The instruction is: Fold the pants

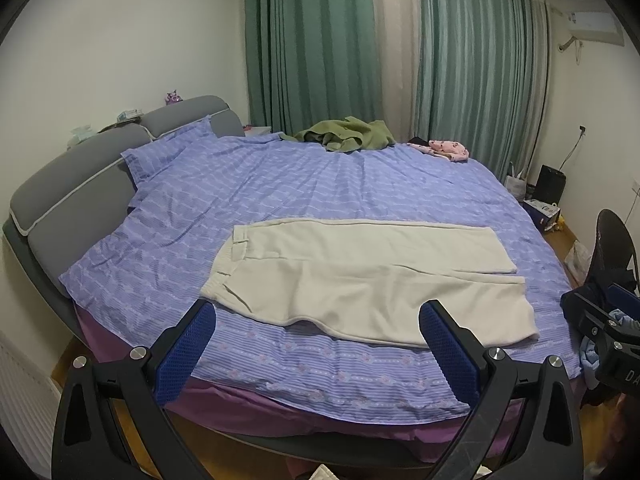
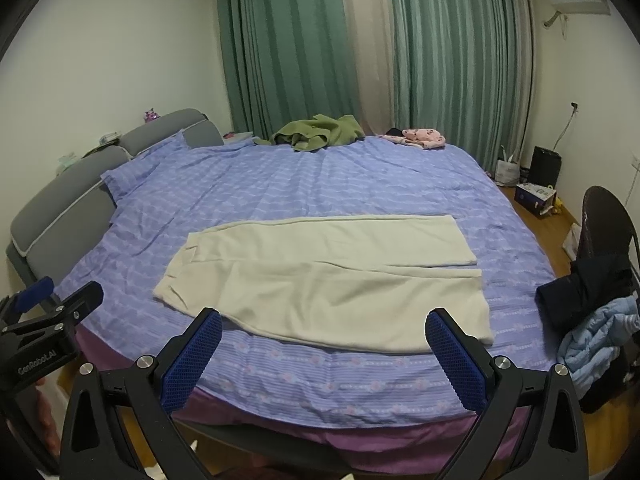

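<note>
Cream pants (image 1: 360, 276) lie flat on the blue striped bedspread (image 1: 280, 184), waistband to the left, both legs running right, side by side. They also show in the right wrist view (image 2: 320, 276). My left gripper (image 1: 318, 312) is open and empty, held above the near bed edge just in front of the pants. My right gripper (image 2: 324, 316) is open and empty, in front of the near leg. The right gripper's body shows at the left wrist view's right edge (image 1: 608, 332); the left gripper's body shows at the right wrist view's left edge (image 2: 44, 320).
A green garment (image 1: 344, 134) and a pink garment (image 1: 448, 150) lie at the bed's far side. Grey headboard (image 1: 80, 184) on the left. A chair with dark and light blue clothes (image 2: 600, 300) stands at the right. Boxes and a black bin (image 2: 544, 168) sit on the floor.
</note>
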Demonstrator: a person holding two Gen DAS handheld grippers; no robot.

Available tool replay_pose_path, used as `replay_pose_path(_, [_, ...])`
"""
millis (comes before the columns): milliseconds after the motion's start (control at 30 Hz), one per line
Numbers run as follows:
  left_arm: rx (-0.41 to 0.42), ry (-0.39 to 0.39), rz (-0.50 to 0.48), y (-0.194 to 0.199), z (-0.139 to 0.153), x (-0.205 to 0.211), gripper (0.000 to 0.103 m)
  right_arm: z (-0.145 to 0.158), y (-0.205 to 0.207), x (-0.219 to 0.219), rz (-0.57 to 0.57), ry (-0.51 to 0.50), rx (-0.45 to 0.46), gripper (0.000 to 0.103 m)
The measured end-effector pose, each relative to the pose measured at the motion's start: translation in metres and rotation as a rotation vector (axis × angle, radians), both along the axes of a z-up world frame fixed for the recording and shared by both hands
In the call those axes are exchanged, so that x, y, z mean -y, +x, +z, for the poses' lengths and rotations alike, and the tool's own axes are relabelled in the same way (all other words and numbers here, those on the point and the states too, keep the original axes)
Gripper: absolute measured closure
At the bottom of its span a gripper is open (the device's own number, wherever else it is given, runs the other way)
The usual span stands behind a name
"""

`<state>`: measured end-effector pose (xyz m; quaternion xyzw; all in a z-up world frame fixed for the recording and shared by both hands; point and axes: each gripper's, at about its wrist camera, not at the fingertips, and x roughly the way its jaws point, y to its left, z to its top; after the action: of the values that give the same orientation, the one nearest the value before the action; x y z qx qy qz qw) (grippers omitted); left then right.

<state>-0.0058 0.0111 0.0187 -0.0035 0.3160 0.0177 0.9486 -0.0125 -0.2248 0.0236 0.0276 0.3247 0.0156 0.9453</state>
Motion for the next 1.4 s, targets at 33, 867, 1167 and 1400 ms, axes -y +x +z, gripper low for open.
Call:
replay_pose_path(33, [0.0, -0.001, 0.0, 0.0, 0.0, -0.001, 0.0, 0.0, 0.0, -0.001, 0.002, -0.001, 0.0, 0.0])
replay_pose_path(867, [-0.016, 0.01, -0.004, 0.024, -0.012, -0.021, 0.0, -0.006, 0.025, -0.022, 0.023, -0.019, -0.032, 0.0])
replay_pose_path(1167, [-0.019, 0.096, -0.161, 0.085, -0.035, -0.005, 0.0, -0.025, 0.06, -0.023, -0.074, -0.043, -0.093, 0.0])
replay_pose_path(1400, [-0.096, 0.1, -0.389, 0.136, -0.07, 0.054, 0.0, -0.053, 0.08, 0.017, -0.236, -0.041, -0.12, 0.0])
